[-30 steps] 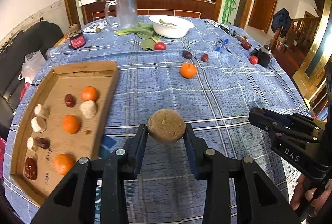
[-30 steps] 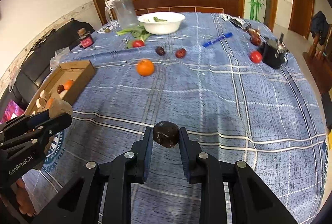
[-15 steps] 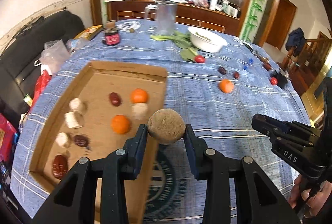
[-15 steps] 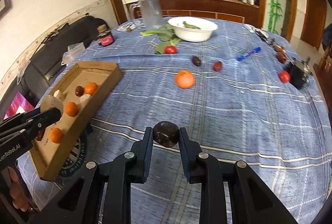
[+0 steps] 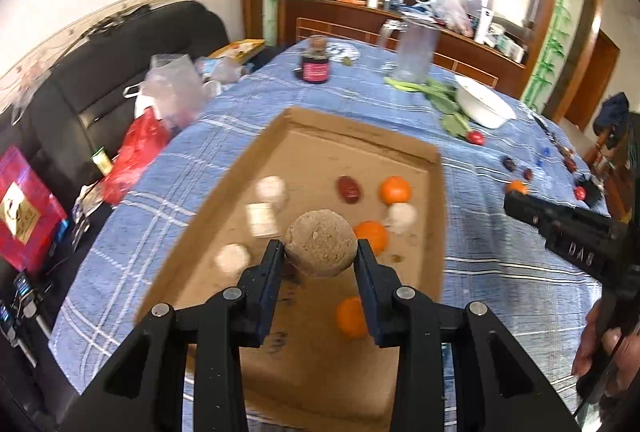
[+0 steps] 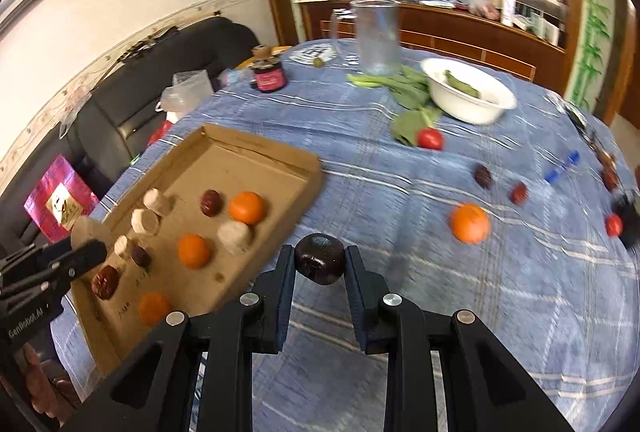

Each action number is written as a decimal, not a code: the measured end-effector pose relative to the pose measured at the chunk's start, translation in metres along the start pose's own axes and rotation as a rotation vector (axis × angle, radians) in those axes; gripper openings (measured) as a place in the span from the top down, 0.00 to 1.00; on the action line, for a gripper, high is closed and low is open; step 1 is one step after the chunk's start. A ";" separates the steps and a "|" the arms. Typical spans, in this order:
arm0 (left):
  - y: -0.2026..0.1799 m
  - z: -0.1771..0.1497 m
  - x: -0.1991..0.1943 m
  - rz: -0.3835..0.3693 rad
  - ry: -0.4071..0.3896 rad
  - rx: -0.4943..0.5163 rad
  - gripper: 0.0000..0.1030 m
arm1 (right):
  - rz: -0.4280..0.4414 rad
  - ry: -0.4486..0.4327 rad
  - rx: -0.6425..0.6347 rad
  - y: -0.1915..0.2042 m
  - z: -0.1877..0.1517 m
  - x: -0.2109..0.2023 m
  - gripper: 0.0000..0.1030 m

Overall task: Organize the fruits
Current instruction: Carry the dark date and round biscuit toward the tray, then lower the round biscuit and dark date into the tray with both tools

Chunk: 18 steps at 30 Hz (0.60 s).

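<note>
My left gripper (image 5: 321,256) is shut on a round tan fruit (image 5: 321,243) and hangs over the middle of the cardboard tray (image 5: 360,136). The tray (image 6: 256,148) holds several oranges, dark red fruits and pale round pieces. My right gripper (image 6: 320,264) is shut on a dark purple fruit (image 6: 320,258) above the blue cloth, just right of the tray's near corner. In the right wrist view the left gripper (image 6: 86,252) shows at the left edge with the tan fruit (image 6: 86,230). Loose on the cloth lie an orange (image 6: 470,223), two dark fruits (image 6: 483,176) and a red tomato (image 6: 431,138).
A white bowl (image 6: 472,104) with greens, leafy greens (image 6: 404,84), a clear jug (image 6: 377,36) and a dark jar (image 6: 269,74) stand at the far side. A blue pen (image 6: 562,168) lies right. A black sofa (image 5: 100,80) with bags flanks the table's left.
Both grippers swept left with their fruits. The left one went from over the cloth to above the tray; the right one came up beside the tray's near corner.
</note>
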State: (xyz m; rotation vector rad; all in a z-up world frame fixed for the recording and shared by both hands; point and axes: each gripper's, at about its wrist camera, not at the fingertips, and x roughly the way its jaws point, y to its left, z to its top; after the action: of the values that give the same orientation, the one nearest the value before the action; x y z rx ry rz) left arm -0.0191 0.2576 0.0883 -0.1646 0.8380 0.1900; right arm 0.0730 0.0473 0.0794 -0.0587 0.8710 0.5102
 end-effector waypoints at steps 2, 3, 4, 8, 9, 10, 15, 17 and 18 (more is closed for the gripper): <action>0.011 -0.003 0.000 0.017 0.005 -0.014 0.66 | 0.012 0.003 -0.015 0.008 0.008 0.008 0.74; 0.016 -0.005 0.000 0.022 0.010 -0.020 0.66 | 0.015 0.004 -0.023 0.012 0.012 0.012 0.74; 0.021 -0.007 0.000 0.026 0.015 -0.025 0.66 | 0.019 0.005 -0.031 0.017 0.016 0.017 0.74; 0.031 -0.017 0.003 0.033 0.041 -0.032 0.66 | 0.031 0.019 -0.048 0.030 0.029 0.035 0.73; 0.032 -0.020 0.004 0.029 0.048 -0.031 0.66 | 0.032 0.023 -0.052 0.032 0.032 0.039 0.73; 0.032 -0.023 0.005 0.023 0.055 -0.032 0.66 | 0.034 0.027 -0.054 0.034 0.036 0.044 0.73; 0.029 -0.031 0.013 0.011 0.079 -0.025 0.66 | 0.031 0.043 -0.069 0.042 0.052 0.065 0.73; 0.030 -0.034 0.017 0.005 0.091 -0.030 0.66 | 0.034 0.044 -0.074 0.046 0.057 0.072 0.73; 0.030 -0.035 0.020 0.001 0.099 -0.032 0.66 | 0.036 0.048 -0.080 0.047 0.060 0.077 0.73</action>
State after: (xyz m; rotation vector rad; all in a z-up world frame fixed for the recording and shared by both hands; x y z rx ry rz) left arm -0.0386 0.2808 0.0482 -0.2045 0.9342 0.1978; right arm 0.1356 0.1349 0.0688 -0.1285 0.8994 0.5794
